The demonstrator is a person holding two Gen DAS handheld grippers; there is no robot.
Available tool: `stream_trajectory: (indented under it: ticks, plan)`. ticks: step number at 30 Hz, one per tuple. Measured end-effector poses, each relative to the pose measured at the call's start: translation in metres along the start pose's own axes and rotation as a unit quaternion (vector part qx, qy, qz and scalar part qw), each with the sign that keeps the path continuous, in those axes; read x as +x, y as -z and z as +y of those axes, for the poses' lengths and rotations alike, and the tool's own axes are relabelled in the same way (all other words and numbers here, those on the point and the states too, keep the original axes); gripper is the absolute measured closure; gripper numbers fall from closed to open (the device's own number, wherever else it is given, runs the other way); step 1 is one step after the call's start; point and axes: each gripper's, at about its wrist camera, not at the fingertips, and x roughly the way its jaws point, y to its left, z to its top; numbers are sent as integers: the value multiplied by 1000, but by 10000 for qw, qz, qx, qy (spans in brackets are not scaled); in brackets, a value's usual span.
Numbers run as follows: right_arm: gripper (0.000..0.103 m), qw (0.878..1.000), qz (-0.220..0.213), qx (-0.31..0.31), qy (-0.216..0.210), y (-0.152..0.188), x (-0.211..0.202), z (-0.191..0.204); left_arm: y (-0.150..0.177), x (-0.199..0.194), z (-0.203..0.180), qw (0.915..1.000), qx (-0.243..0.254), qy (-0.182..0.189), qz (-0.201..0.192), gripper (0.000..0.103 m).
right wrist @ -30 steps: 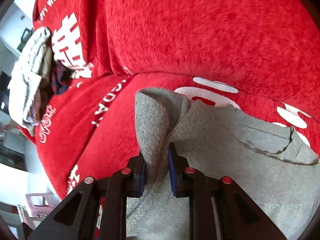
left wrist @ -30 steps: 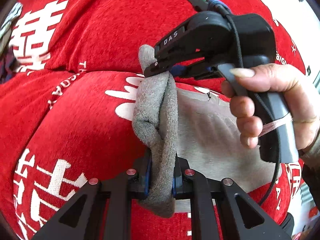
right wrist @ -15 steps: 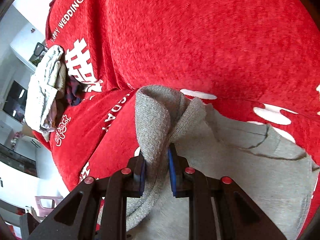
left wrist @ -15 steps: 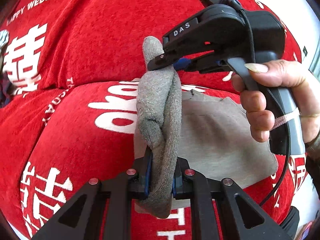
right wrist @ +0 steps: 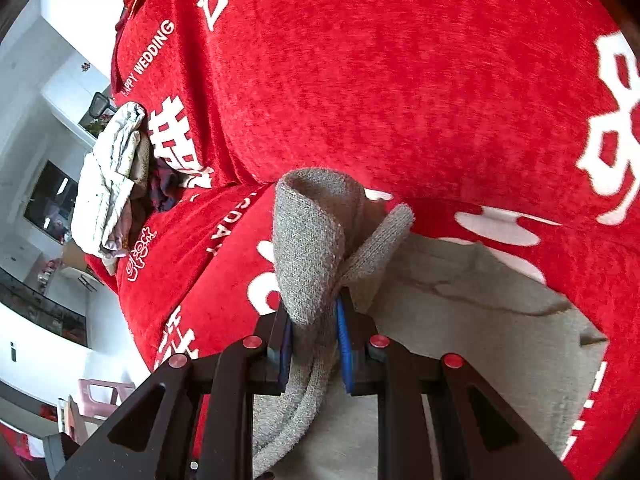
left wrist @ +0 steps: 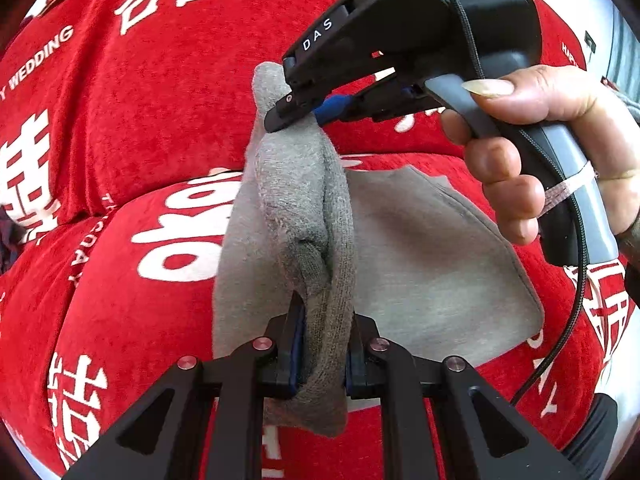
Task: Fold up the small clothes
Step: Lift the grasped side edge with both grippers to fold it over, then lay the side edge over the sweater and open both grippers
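A small grey knitted garment [left wrist: 420, 264] lies on a red sofa cover with white lettering [left wrist: 140, 92]. Its left edge is bunched and lifted. My left gripper [left wrist: 322, 344] is shut on the near end of that bunched edge. My right gripper [left wrist: 298, 114] is shut on the far end of the same edge, held by a hand. In the right wrist view my right gripper [right wrist: 314, 340] pinches the rolled grey edge [right wrist: 308, 240], and the rest of the garment [right wrist: 480, 320] spreads flat to the right.
A pile of other clothes [right wrist: 116, 176], pale and dark, sits on the sofa at the far left. The sofa back [right wrist: 400, 80] rises behind the garment. Beyond the sofa's left edge lie the room floor and a pink stool [right wrist: 100, 396].
Both grippers have lifted the garment's bunched edge higher off the sofa and carried it a little to the right. Both stay shut on it.
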Motion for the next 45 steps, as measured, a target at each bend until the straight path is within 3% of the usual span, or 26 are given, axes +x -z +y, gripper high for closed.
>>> stream_trajectory:
  ticks: [30, 45]
  plan:
    - [82, 9978, -476, 353, -311, 43, -75, -95, -18, 23, -109, 9969, 723, 60, 319, 86]
    - [82, 9938, -484, 869, -494, 70, -72, -162, -15, 68, -152, 9901, 1197, -148, 721, 86]
